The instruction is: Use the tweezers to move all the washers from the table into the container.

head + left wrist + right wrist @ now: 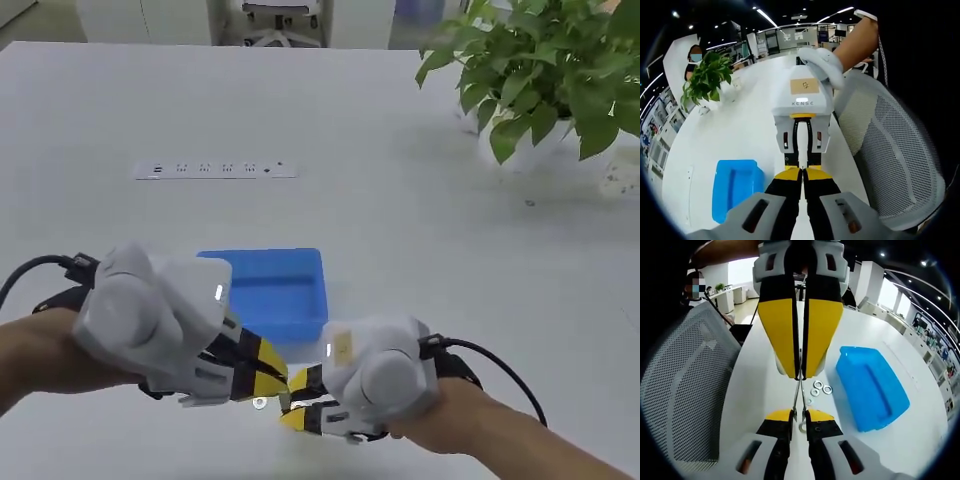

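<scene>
steel tweezers (799, 392) are clenched by both left gripper (800, 376) and right gripper (799, 413); recommend steady tips, pinching one of the washers (820, 388) by its rim before lifting toward the container (871, 390).

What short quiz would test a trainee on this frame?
1. True or false: the washers lie inside the container.
2. What do the left gripper and right gripper both clamp? A) a screwdriver B) the tweezers C) a spoon
3. Fill in: the container's colour is ___.
Key: 1 false, the washers lie on the table beside the container; 2 B; 3 blue.
</scene>
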`<state>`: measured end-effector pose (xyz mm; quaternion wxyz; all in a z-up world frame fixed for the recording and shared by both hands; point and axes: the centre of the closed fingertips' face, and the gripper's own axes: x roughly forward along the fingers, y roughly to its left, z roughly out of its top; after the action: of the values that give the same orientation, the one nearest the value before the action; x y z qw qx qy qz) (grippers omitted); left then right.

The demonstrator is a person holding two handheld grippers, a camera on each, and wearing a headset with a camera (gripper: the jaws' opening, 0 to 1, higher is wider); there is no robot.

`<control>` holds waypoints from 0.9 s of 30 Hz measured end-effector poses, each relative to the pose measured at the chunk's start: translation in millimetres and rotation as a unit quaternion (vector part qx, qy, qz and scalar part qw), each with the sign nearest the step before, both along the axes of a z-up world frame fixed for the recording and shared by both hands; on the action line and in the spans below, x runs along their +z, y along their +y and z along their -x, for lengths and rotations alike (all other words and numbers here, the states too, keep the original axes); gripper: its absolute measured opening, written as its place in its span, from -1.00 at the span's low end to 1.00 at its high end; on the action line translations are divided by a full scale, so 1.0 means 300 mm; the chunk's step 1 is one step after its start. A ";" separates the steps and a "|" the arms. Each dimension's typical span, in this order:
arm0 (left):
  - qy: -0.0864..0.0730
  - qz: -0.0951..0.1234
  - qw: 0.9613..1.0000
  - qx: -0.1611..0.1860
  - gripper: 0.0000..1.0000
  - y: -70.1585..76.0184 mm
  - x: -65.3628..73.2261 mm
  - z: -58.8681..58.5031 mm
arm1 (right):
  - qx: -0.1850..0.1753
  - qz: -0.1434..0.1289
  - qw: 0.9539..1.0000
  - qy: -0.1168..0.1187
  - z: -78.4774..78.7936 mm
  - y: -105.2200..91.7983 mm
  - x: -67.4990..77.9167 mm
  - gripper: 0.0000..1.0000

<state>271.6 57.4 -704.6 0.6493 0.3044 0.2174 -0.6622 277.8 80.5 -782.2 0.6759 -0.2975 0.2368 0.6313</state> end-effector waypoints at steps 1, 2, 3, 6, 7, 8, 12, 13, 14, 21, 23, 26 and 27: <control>0.001 0.000 1.000 0.000 -0.89 -0.001 -0.001 0.000 | -0.001 0.000 1.000 0.000 0.000 -0.001 -0.001 -0.76; 0.002 0.000 1.000 0.000 -0.89 -0.003 -0.001 -0.001 | -0.001 0.000 1.000 0.001 -0.001 -0.003 -0.002 -0.76; 0.001 0.000 1.000 0.000 -0.89 -0.004 -0.001 -0.002 | -0.001 0.001 1.000 0.001 -0.002 -0.004 -0.002 -0.76; 0.004 0.001 1.000 -0.001 -0.89 -0.007 -0.003 -0.005 | -0.002 0.002 1.000 0.000 -0.004 -0.010 -0.004 -0.76; 0.004 0.001 1.000 -0.002 -0.89 -0.009 -0.005 -0.006 | -0.003 0.002 1.000 0.000 -0.006 -0.011 -0.005 -0.76; 0.003 0.001 1.000 -0.002 -0.89 -0.009 -0.006 -0.008 | -0.004 0.003 1.000 0.000 -0.007 -0.014 -0.007 -0.76; 0.007 0.000 1.000 -0.003 -0.89 -0.011 -0.013 -0.013 | -0.005 0.005 1.000 0.001 -0.010 -0.020 -0.013 -0.76; 0.008 -0.001 1.000 -0.003 -0.89 -0.012 -0.016 -0.015 | -0.005 0.005 1.000 0.001 -0.011 -0.021 -0.014 -0.76; 0.008 -0.001 1.000 -0.004 -0.89 -0.012 -0.017 -0.016 | -0.006 0.005 1.000 0.001 -0.011 -0.021 -0.015 -0.76; 0.011 0.003 1.000 -0.006 -0.89 -0.024 -0.017 -0.025 | -0.010 0.004 1.000 0.004 -0.012 -0.024 -0.021 -0.73; 0.011 0.004 1.000 -0.005 -0.89 -0.026 -0.017 -0.030 | -0.012 0.004 1.000 0.004 -0.015 -0.025 -0.022 -0.73; 0.013 0.005 1.000 -0.002 -0.89 -0.030 -0.018 -0.041 | -0.015 0.009 1.000 0.003 -0.020 -0.032 -0.023 -0.73; 0.013 0.005 1.000 -0.002 -0.89 -0.031 -0.018 -0.043 | -0.015 0.009 1.000 0.002 -0.021 -0.032 -0.023 -0.73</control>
<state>284.4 48.1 -709.8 0.6462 0.2932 0.2221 -0.6687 284.2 71.0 -789.2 0.6819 -0.2987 0.2489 0.6195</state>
